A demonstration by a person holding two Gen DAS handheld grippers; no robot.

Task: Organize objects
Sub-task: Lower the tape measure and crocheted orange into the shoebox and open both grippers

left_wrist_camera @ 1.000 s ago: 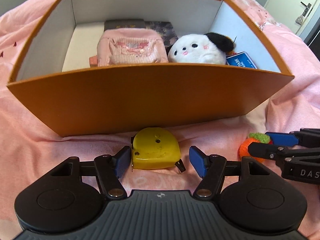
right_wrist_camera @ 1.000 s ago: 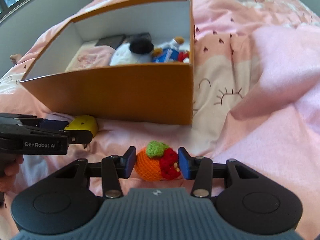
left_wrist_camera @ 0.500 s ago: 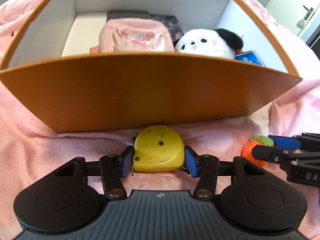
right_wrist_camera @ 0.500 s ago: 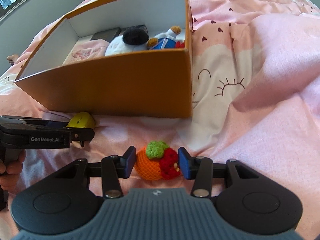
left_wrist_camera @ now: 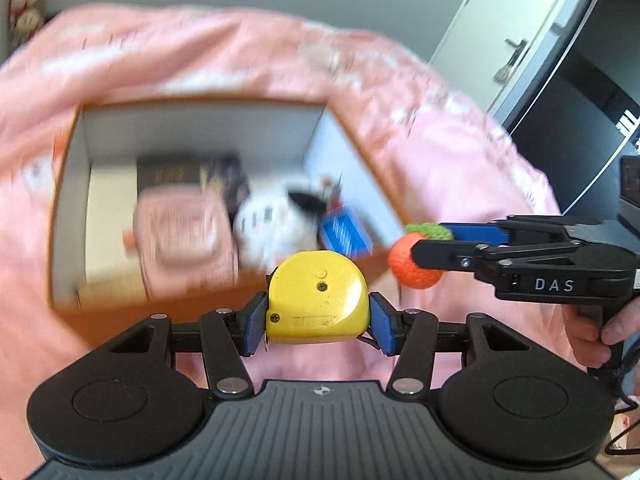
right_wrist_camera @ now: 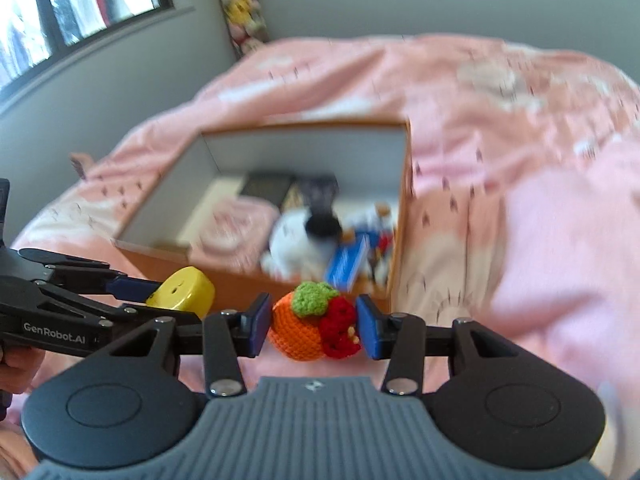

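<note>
My left gripper [left_wrist_camera: 316,322] is shut on a yellow tape measure [left_wrist_camera: 317,298] and holds it in the air, just short of the near wall of the orange box [left_wrist_camera: 160,304]. My right gripper [right_wrist_camera: 312,326] is shut on an orange crochet toy [right_wrist_camera: 308,326] with a green top and a red part, held beside the left one near the box's near wall [right_wrist_camera: 256,284]. The tape measure [right_wrist_camera: 182,292] shows at the left of the right wrist view, and the crochet toy [left_wrist_camera: 416,266] at the right of the left wrist view.
The box holds a pink pouch [left_wrist_camera: 180,232], a white and black plush [left_wrist_camera: 276,228], a blue carton [left_wrist_camera: 344,236] and dark books [left_wrist_camera: 172,174]. It stands on a pink bedspread [right_wrist_camera: 520,184]. A door and dark cabinet [left_wrist_camera: 560,80] stand at the right. The background is blurred.
My left gripper has shut on the tape measure. Both grippers have lifted their objects off the bedspread, and both now look down into the box from higher up.
</note>
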